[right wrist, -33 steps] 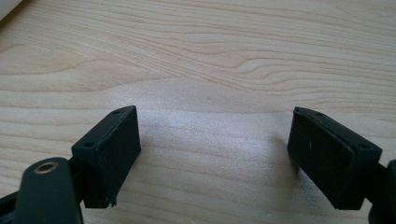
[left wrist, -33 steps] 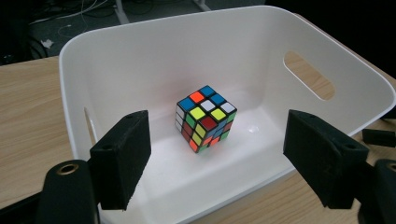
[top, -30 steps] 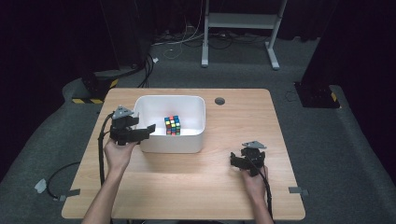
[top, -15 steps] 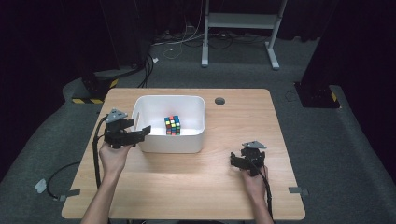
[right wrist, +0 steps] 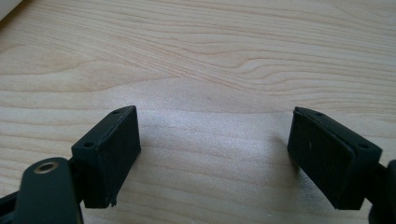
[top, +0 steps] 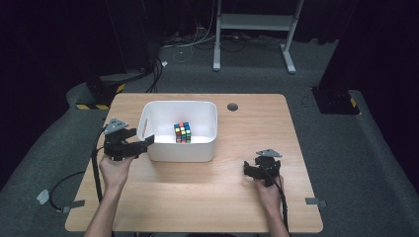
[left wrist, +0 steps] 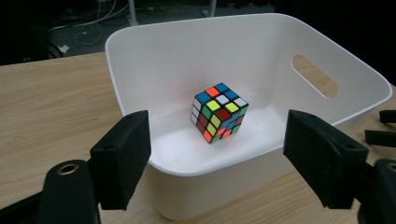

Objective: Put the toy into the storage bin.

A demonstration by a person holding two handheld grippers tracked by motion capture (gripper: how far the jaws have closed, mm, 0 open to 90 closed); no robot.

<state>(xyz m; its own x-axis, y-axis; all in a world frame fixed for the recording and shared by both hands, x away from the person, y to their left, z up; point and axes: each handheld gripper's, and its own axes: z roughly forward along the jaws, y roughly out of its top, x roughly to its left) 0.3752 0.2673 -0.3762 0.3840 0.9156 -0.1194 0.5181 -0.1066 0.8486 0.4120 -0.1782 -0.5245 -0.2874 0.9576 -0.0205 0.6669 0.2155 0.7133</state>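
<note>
At nine o'clock of the white bin, my left gripper hangs just beside the near left corner, jaws standing apart with nothing between the pads. Seen along the left gripper view, my left gripper frames the bin's near rim, one pad at either side and neither pressing it. Inside the bin, the puzzle cube sits on the floor, toward the middle, apart from every wall; the same cube stands with one corner turned toward me. At four o'clock of the bin, well apart from it, my right gripper rests low over the wooden table. My right gripper has its jaws wide, bare wood between them.
</note>
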